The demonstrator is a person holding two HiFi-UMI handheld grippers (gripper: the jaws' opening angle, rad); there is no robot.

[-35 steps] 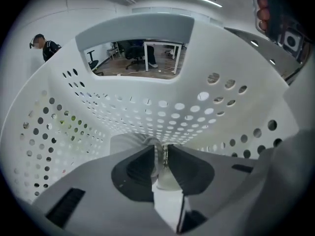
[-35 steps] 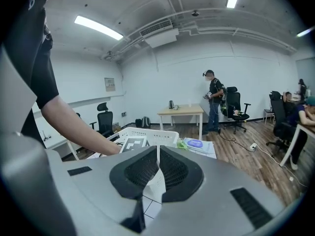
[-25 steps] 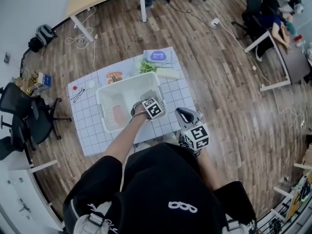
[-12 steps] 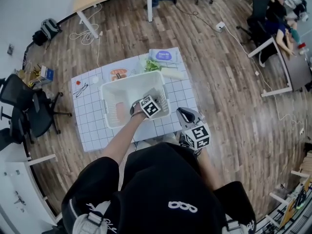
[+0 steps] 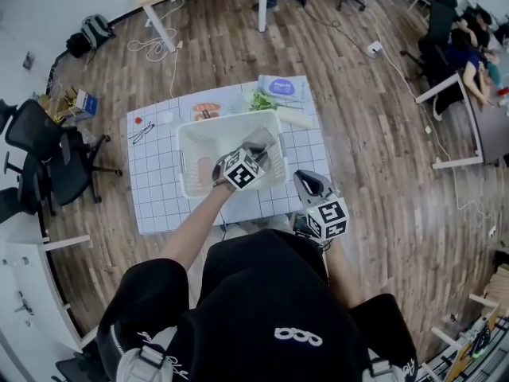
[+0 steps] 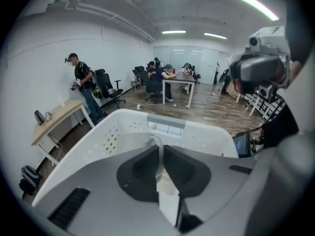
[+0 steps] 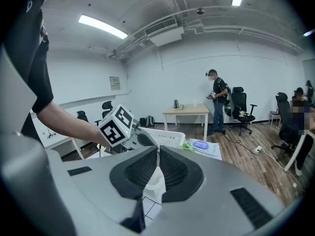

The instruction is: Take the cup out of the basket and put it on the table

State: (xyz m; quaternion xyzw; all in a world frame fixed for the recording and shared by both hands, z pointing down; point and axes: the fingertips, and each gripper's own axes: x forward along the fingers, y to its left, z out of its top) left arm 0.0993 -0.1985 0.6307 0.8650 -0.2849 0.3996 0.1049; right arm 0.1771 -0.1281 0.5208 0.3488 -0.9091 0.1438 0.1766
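Left gripper view: the left gripper [image 6: 161,149] is clenched on the rim of a thin-walled, pale translucent cup [image 6: 154,143]. The wall is pinched edge-on between the dark pads, so the jaws stand a sliver apart. The cup sits in that grip over the inside of a white plastic basket with perforated walls [image 6: 115,132], whose far rim curves just beyond the fingertips.

Head view: the same gripper [image 5: 258,143] is over the right half of the basket [image 5: 227,118], and the cup is hidden beneath it. To its left, on the basket floor, lies a pink object [image 5: 204,168], kind unclear. The basket stands on a table covered by a white sheet ruled in a dark grid [image 5: 155,205].

Right gripper [image 7: 157,149]: jaws pressed together, gripping nothing. In the head view it [image 5: 302,180] hovers just off the basket's near right corner, near the left gripper but not touching it. Ahead of it, past the basket, a flat packet with a blue label [image 7: 203,145] lies on the sheet, with a green leafy bunch [image 7: 189,144] just beside the packet.
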